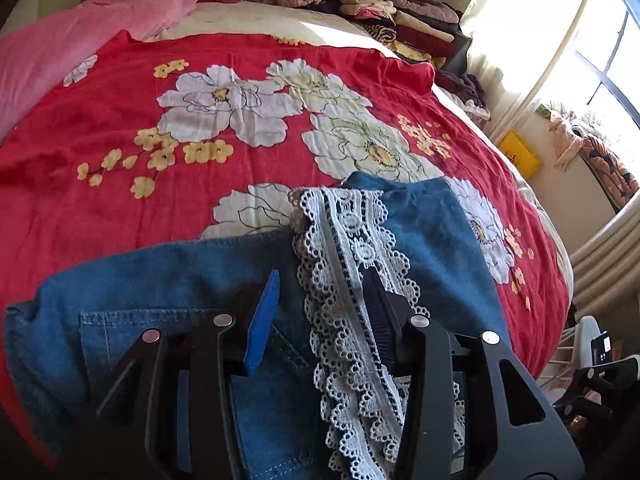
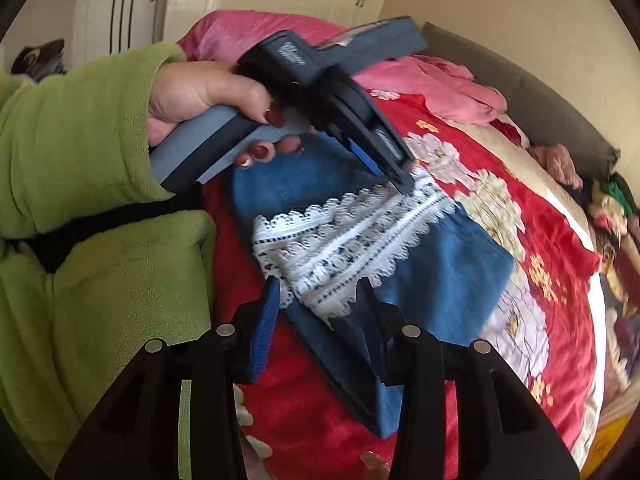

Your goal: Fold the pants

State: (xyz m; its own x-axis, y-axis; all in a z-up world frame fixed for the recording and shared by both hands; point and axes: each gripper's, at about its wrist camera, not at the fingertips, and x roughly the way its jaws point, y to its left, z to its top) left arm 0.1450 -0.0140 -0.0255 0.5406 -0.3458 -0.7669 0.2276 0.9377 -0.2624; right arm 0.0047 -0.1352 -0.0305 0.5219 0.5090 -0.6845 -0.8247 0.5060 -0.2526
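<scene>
The bed (image 1: 120, 220) is covered by a red floral sheet (image 1: 248, 64), cut off at six o'clock. On it lie folded blue denim pants (image 1: 168, 280) with lace trim (image 1: 352, 264). Stacked clothes (image 1: 400, 12) sit at one o'clock. The left claw (image 2: 394, 178) and right claw (image 2: 316, 300) stand spread, pinching nothing. No writing is legible.

Your left hand (image 2: 200, 96), in a green fleece sleeve (image 2: 76, 140), wraps the grey handle of the left claw (image 2: 394, 174), which tilts steeply downward. Its jaws stand partly apart, tips low against the cloth; whether they pinch it cannot be told. Your right claw (image 2: 316, 304) also angles downward, jaws parted with a clear gap between the pads, gripping nothing.
</scene>
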